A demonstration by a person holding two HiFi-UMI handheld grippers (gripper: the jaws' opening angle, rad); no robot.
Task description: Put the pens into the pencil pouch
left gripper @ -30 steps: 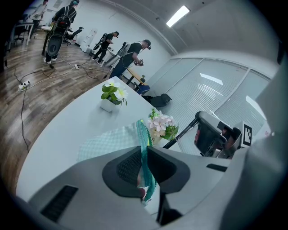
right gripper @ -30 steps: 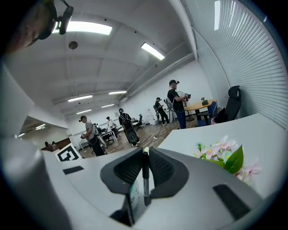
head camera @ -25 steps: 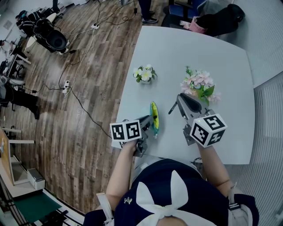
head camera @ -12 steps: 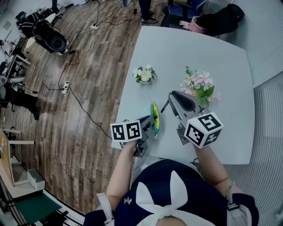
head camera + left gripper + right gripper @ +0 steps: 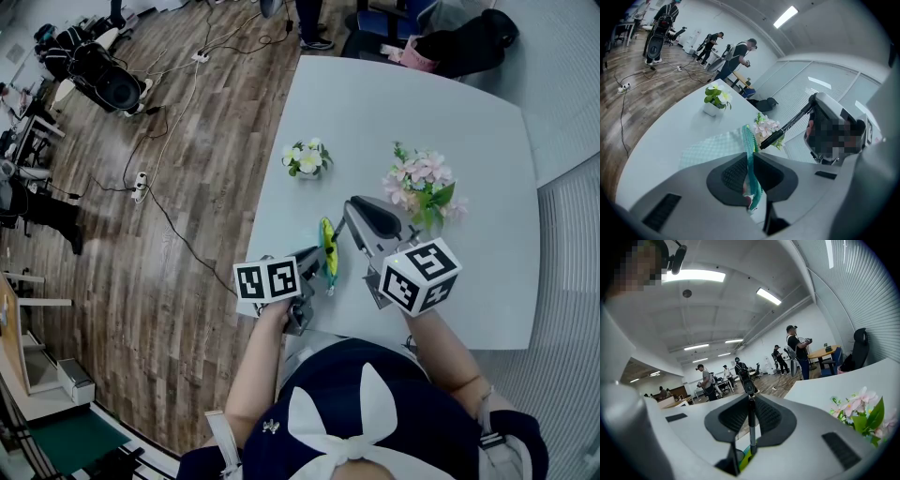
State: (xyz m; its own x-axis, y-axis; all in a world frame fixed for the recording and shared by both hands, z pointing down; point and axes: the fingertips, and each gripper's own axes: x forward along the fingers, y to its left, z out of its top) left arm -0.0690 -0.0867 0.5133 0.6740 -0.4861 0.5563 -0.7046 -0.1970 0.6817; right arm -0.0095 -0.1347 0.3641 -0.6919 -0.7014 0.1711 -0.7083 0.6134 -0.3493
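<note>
Left gripper [image 5: 750,174] pinches pouch [image 5: 712,146]; right gripper [image 5: 751,411] clamps pen [image 5: 787,127], seemingly near it.

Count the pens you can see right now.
1. A black pen is clamped in the right claw, its tip close to the pouch. Others may be hidden inside the pouch.

The pencil pouch [image 5: 327,246] stands on edge on the near left part of the counter [image 5: 469,141], its near end pinched in the left claw [image 5: 316,258]. Just right of it is the right claw [image 5: 349,217], clamped on a pen [image 5: 787,130] that points towards the pouch's upper edge. Behind the pouch, near the counter's left edge, sits a small potted plant [image 5: 307,157]. A flower bunch [image 5: 424,187] stands to that plant's right, behind the right claw. Cables [image 5: 178,225] lie on the floor left of the counter.
</note>
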